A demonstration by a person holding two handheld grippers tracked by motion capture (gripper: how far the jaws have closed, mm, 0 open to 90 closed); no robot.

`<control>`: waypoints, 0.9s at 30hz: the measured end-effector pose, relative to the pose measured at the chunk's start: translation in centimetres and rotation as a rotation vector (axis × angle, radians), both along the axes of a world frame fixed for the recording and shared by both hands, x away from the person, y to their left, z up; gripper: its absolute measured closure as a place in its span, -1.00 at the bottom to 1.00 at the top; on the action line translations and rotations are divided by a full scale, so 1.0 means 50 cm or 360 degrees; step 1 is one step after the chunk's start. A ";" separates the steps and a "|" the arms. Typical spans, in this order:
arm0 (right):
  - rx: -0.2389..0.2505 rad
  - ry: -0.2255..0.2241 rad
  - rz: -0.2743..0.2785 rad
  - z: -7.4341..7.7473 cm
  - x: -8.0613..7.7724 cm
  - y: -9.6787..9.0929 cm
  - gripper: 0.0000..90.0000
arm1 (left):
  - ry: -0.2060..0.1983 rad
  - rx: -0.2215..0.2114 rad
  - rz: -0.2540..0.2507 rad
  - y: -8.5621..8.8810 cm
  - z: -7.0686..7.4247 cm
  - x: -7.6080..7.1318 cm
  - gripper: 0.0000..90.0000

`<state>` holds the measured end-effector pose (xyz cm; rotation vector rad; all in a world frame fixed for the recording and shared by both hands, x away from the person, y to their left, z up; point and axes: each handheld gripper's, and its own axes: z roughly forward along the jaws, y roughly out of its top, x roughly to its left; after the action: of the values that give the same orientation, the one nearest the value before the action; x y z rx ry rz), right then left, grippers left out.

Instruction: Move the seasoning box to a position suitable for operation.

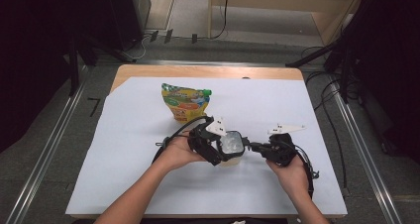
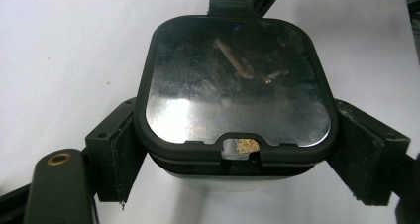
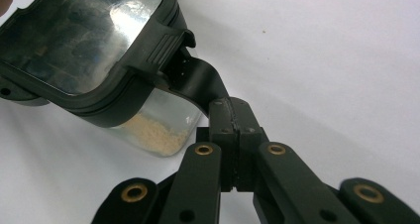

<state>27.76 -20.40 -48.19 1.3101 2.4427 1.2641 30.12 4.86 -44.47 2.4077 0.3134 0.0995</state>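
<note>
A clear, square-sided plastic container with a black-rimmed transparent lid [image 1: 231, 145] stands on the white sheet that covers the tabletop [image 1: 129, 149], near the middle of the sheet and closer to its near edge than to its far edge. In the left gripper view the lid [image 2: 237, 85] has rounded corners and a small notch in the edge nearest the camera, through which pale, crumbly grains show. In the right gripper view the same sandy grains [image 3: 151, 132] lie heaped at the bottom of the container, against its clear wall.

The left gripper [image 1: 218, 147] comes at the container from the sheet's left side. Its fingers [image 2: 116, 154] stand one on each side of the container just below the lid rim and press against the walls, so they hold the container between them.

The right gripper [image 1: 258, 147] reaches in from the sheet's right side. Its fingers [image 3: 233, 120] are pressed flat together with no gap, and the joined tips touch a ribbed black latch tab [image 3: 166, 48] on the lid's edge, with one tip curving in underneath it. Whether anything is pinched between the tips cannot be told.

A yellow and green printed pouch with a green screw cap [image 1: 185, 102] stands upright behind the container, towards the far edge of the sheet and apart from both grippers. Along the far edge a strip of bare wooden tabletop [image 1: 208, 71] shows beyond the sheet.
</note>
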 end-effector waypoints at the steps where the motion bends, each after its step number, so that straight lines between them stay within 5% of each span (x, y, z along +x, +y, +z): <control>1: 0.0002 0.0001 0.0000 0.000 0.000 0.000 1.00 | -0.0004 -0.0002 0.0002 0.000 0.001 0.000 -0.60; 27: 0.0011 0.0002 0.0004 0.001 -0.001 0.000 1.00 | -0.0053 0.0001 -0.0011 -0.023 0.053 0.000 -0.58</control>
<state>27.72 -20.42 -48.14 1.3100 2.4440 1.2737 30.13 3.70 -41.85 2.4052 0.2901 0.1363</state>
